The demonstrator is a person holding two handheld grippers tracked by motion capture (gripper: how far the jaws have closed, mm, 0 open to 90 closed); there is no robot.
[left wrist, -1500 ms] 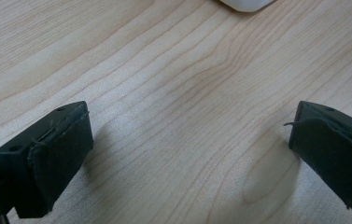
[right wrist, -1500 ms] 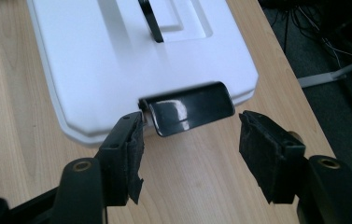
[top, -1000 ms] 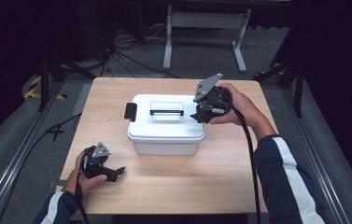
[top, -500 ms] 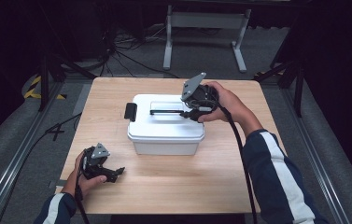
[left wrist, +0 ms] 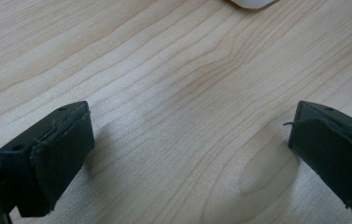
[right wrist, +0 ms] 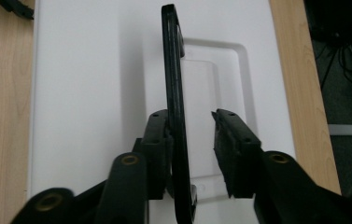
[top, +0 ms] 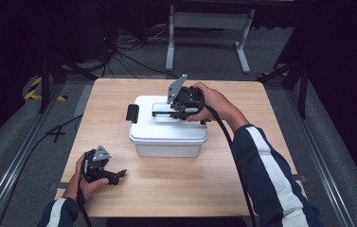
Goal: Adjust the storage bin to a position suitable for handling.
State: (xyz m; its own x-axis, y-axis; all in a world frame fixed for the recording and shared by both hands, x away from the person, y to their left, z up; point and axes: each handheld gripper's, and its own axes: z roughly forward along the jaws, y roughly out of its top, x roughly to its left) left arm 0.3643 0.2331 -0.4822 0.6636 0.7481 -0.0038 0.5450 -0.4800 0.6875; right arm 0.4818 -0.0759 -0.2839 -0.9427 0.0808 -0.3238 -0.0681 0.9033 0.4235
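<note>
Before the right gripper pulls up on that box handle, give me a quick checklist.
1. Handle between the right gripper jaws: ok.
2. Both pads pressing the handle: not ok; jaws have just been closing, one pad touches, the other stands apart.
3. Handle raised from the lid: ok.
4. Side latch released: cannot tell.
5. Left gripper open, on the table away from the box: ok.

one white box (top: 166, 135) on one table (top: 176, 189), two grippers.
</note>
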